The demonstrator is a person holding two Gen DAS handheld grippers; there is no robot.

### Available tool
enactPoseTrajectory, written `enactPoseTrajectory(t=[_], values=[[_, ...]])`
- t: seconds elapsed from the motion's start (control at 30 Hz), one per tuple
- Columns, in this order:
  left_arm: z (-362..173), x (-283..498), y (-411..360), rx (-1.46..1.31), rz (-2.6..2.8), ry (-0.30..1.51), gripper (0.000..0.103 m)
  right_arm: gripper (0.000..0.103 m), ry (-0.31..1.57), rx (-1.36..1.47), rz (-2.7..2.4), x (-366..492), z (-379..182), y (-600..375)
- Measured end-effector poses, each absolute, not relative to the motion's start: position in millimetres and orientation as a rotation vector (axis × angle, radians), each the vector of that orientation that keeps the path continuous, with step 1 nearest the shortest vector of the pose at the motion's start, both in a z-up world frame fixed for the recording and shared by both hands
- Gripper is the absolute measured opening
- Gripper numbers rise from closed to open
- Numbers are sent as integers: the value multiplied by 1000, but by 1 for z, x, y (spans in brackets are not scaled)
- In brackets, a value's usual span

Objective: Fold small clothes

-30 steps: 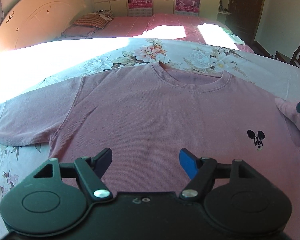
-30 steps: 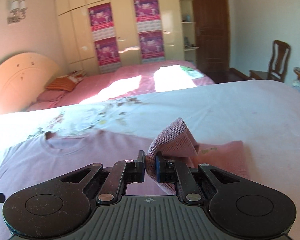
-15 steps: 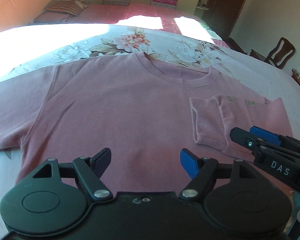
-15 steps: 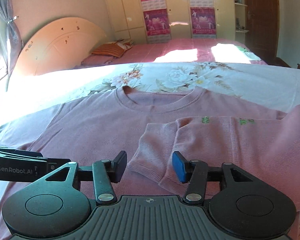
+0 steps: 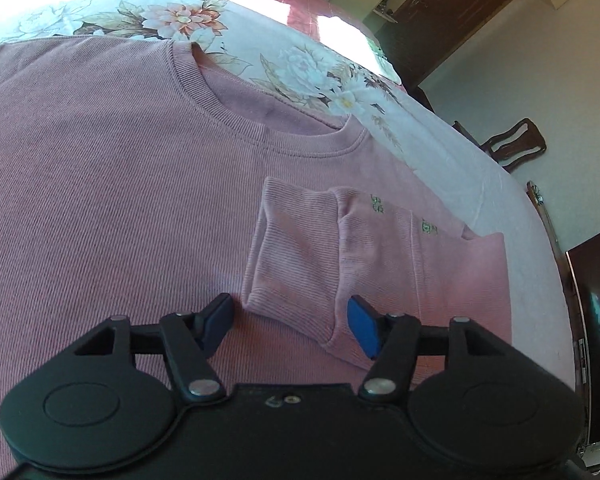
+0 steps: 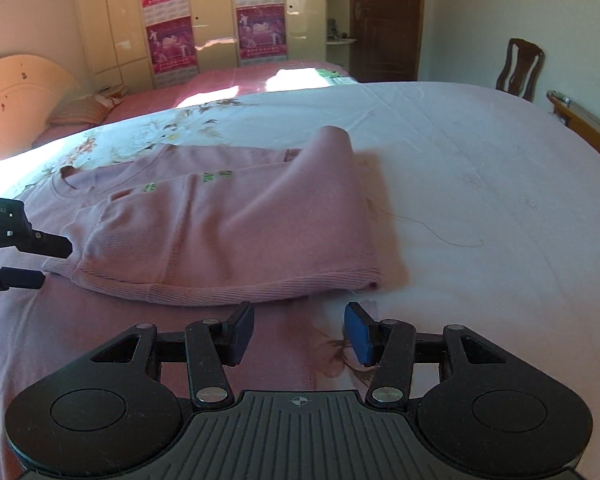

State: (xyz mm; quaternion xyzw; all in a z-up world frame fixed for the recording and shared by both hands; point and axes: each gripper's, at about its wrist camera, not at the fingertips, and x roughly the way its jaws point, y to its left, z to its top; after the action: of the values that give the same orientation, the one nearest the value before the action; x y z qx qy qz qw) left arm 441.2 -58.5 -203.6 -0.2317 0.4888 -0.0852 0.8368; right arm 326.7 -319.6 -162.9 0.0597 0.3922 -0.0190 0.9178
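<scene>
A pink knitted sweater (image 5: 120,200) lies flat, front up, on the bed. Its right-hand sleeve (image 5: 380,256) is folded in across the chest. The sleeve's ribbed cuff (image 5: 292,300) lies between the fingers of my left gripper (image 5: 290,326), whose jaws are closing; the pads stand just clear of the cloth on both sides. In the right wrist view the folded sleeve (image 6: 240,240) lies ahead, with the left gripper (image 6: 48,262) at its cuff. My right gripper (image 6: 299,332) hovers open over the sweater's side edge, holding nothing.
The floral sheet (image 5: 300,64) runs beyond the collar, and plain sheet (image 6: 480,160) lies to the right with a loose thread (image 6: 432,232) on it. Behind stand a second bed (image 6: 228,84), a wardrobe (image 6: 204,20), a door (image 6: 384,16) and a chair (image 6: 520,68).
The right gripper let go of the sleeve cuff, opened and pulled back toward the sweater's side. The left gripper swung right and down to the cuff, and its jaws have narrowed.
</scene>
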Motion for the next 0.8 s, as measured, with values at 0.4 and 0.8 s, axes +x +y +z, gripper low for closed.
enactPoseTrajectory(t=[0.4,0.8], values=[[-207,446,-62,-540,-153,966,8,50,813,133,-54,330,-171,-324],[-127,420,2,-558,-69,667,7,50,794,82,-38,362,-178,-305]])
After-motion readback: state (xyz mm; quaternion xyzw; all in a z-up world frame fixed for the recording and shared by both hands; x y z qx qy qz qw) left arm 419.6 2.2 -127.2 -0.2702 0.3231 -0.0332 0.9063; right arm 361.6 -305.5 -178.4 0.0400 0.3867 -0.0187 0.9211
